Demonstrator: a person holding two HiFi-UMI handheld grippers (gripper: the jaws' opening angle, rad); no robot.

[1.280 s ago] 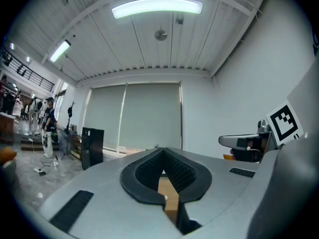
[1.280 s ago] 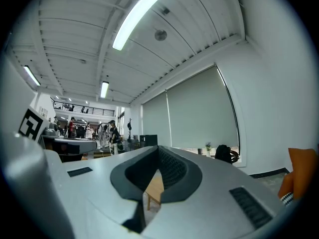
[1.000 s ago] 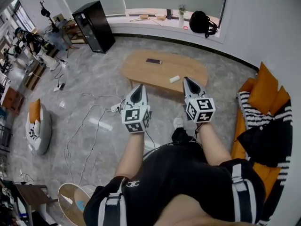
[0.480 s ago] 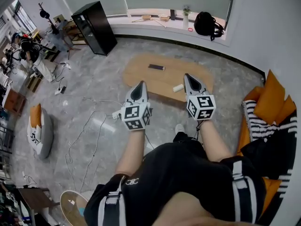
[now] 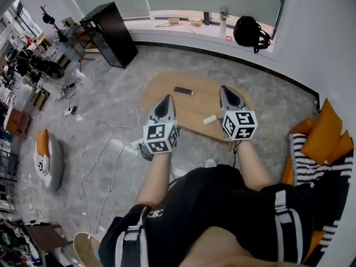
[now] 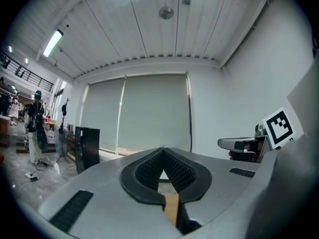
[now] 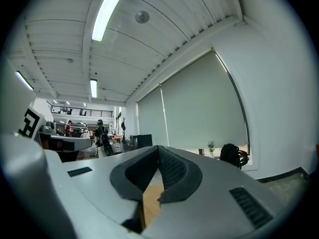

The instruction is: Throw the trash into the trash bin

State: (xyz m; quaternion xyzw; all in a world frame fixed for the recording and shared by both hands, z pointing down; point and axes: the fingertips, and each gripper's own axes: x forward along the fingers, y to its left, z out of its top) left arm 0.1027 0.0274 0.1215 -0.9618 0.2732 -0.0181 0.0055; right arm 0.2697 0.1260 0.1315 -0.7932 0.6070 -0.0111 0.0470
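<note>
A small white crumpled piece (image 5: pixel 209 119) lies on the low wooden table (image 5: pixel 192 105), with a flat black device (image 5: pixel 183 90) farther back on the same top. Both grippers point level out in front of the person's body. In the head view my left gripper (image 5: pixel 165 98) is over the table's near left edge, and my right gripper (image 5: pixel 226 88) is over its right part, just right of the white piece. Each is shut with nothing between its jaws, as the left gripper view (image 6: pixel 162 149) and right gripper view (image 7: pixel 158 147) also show. No trash bin is identifiable.
A black cabinet (image 5: pixel 108 35) stands at the back left, a black backpack (image 5: pixel 248 32) on the window ledge. A sofa with orange cushions (image 5: pixel 328 141) lines the right wall. Cables (image 5: pixel 105 149) and a power strip trail over the floor left of the table. Furniture and people fill the far left.
The table has come nearer and lower in the head view as the person walks toward it. Both grippers have travelled forward together and stayed shut.
</note>
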